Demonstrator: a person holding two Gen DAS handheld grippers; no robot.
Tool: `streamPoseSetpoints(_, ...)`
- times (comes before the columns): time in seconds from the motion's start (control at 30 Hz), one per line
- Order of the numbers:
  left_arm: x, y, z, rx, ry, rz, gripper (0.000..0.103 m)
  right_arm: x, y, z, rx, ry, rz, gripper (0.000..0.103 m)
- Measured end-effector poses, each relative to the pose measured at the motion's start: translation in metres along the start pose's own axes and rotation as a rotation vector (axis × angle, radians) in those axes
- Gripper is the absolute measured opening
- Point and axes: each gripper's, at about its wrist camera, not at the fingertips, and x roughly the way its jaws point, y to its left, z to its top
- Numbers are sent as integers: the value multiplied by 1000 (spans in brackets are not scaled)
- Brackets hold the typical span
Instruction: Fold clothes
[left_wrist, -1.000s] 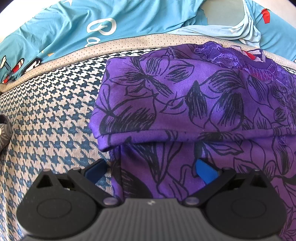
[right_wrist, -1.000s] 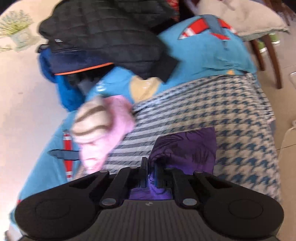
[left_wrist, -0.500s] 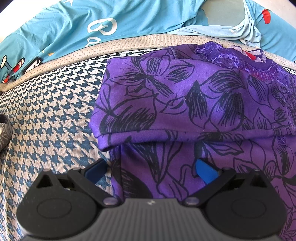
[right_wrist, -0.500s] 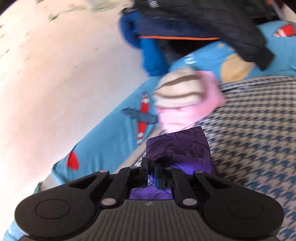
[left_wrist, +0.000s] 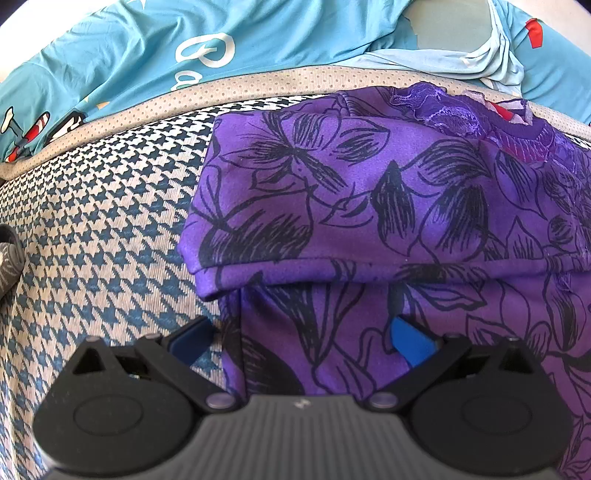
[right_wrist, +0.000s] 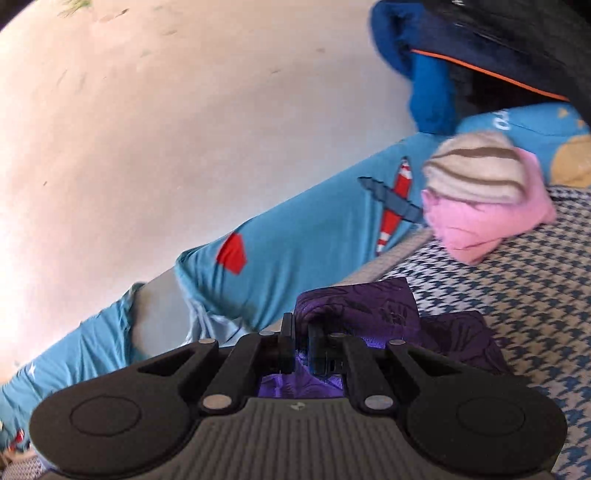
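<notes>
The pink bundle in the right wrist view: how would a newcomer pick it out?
Find the houndstooth cover; at its far edge, against the blue airplane-print fabric, sits the pink bundle. It alone is pink, topped by a cream piece with brown stripes.

One purple floral garment (left_wrist: 369, 206), one pink-and-striped folded bundle (right_wrist: 484, 199), one blue airplane-print sheet (left_wrist: 147, 48).
</notes>
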Motion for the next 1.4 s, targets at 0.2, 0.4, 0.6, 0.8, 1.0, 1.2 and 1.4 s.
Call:
streamPoseSetpoints(0.2,0,1,0,-1,1,-4,103,8,32,-11,-53,21,66,8)
streamPoseSetpoints(0.4,0,2,0,-3,3,-8,103,17,71,-31,-149,58,144,8)
streamPoseSetpoints(0.6,0,2,1,-6,8,-10,103,19,110,-55,-269,98,249,8)
streamPoseSetpoints(0.8,1,2,2,-11,11,-15,103,21,141,-87,-408,198,356,8)
streamPoseSetpoints(1.0,2,3,2,-13,12,-14,103,28,153,-121,-539,397,394,26)
streamPoseSetpoints(1.2,2,3,2,-13,12,-15,103,25,148,-126,-570,487,431,51)
streamPoseSetpoints(1.4,2,4,2,-12,12,-16,103,23,134,-109,-475,511,414,53)
